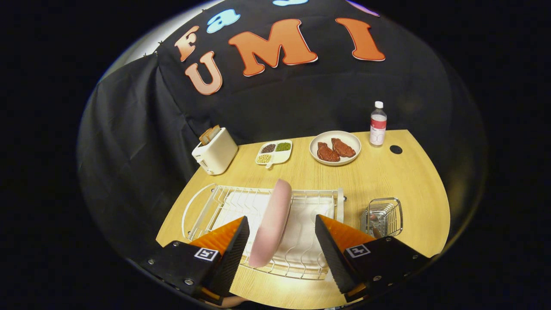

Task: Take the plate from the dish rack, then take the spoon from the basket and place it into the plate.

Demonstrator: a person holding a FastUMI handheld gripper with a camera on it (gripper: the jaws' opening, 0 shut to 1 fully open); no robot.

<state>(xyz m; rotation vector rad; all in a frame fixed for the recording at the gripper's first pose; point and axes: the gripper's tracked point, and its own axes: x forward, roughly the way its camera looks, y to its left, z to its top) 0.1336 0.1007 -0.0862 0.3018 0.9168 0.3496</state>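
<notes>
A pale pink plate [273, 224] stands on edge in the white wire dish rack [206, 206] on the wooden table. My gripper [282, 230] is open above the rack, one finger on each side of the plate, neither touching it. To the right of the rack sits a small wire basket [394, 209] with the spoon [375, 227] lying in it, handle toward me.
Beyond the rack are a white toaster [215, 153] holding bread, a small divided dish [274, 153] of beans, a plate [335, 147] with two pieces of meat, and a bottle [378, 123] by a dark hole [395, 149] in the table [404, 176].
</notes>
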